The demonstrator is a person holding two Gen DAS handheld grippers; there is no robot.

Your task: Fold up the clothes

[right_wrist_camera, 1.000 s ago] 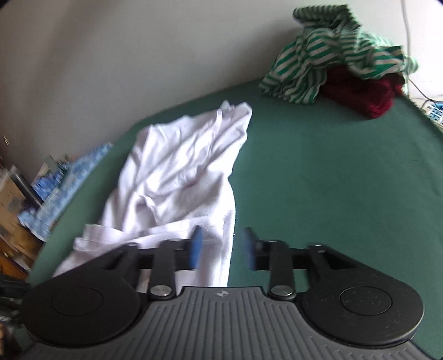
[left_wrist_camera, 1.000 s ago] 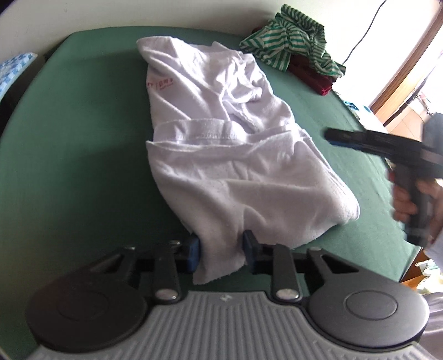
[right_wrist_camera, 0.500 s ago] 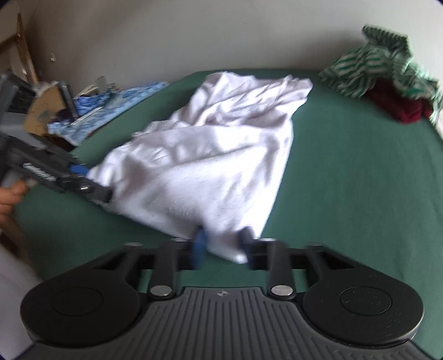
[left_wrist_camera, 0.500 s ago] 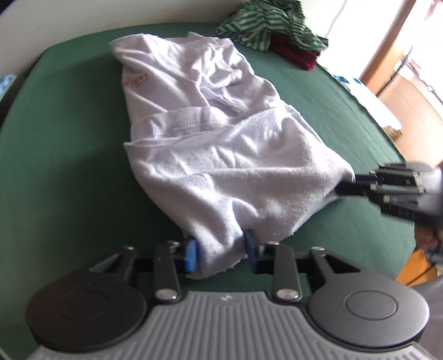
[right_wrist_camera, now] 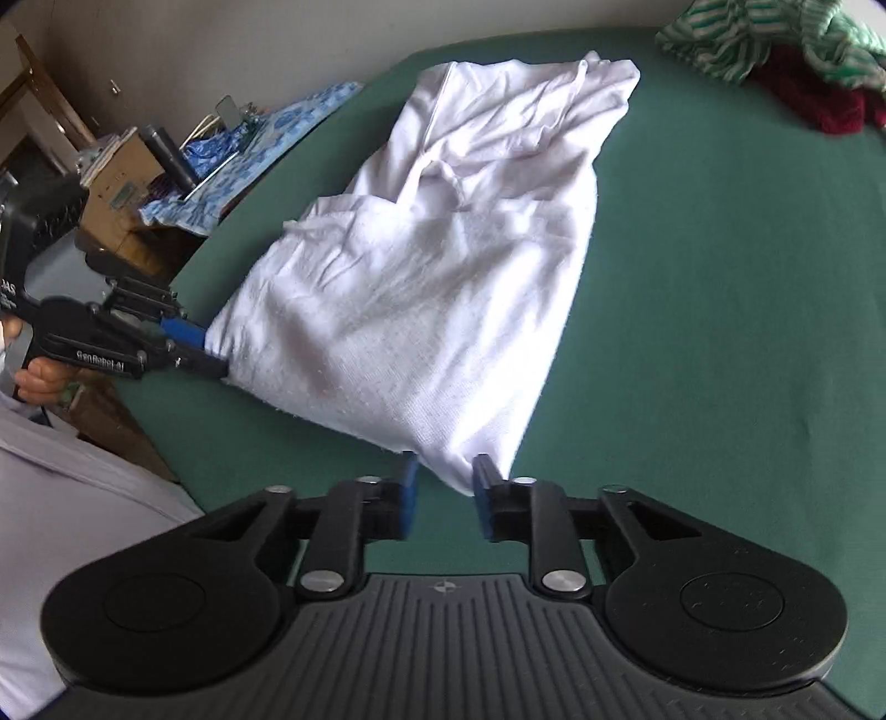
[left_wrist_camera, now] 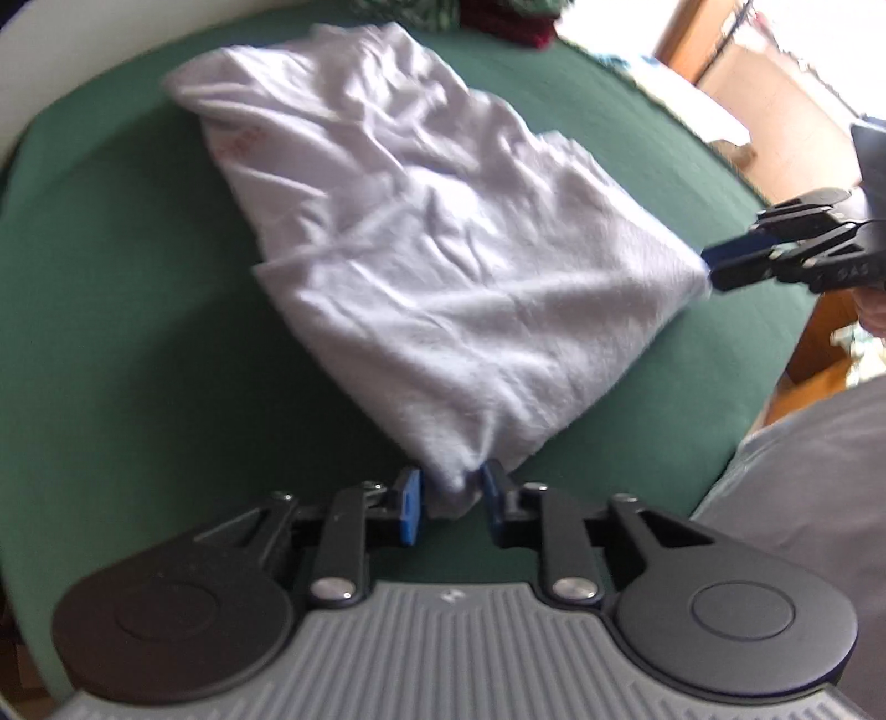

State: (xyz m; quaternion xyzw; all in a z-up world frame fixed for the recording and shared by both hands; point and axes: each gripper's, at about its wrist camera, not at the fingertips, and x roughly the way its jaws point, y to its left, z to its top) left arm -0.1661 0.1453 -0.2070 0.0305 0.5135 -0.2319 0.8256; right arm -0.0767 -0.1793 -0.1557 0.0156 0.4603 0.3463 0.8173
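the white garment (left_wrist_camera: pixel 443 266) lies half folded on the green desk (left_wrist_camera: pixel 111 332). the left gripper (left_wrist_camera: pixel 449 501) has its jaws clamped on one near corner. the right gripper (right_wrist_camera: pixel 441 493) has its jaws clamped on the other.

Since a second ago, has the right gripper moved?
Yes. The right gripper has come down and in to the white shirt's near right corner on the green table, and is shut on it.

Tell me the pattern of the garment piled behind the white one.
Green and white stripes on the striped garment, clearest in the right wrist view.
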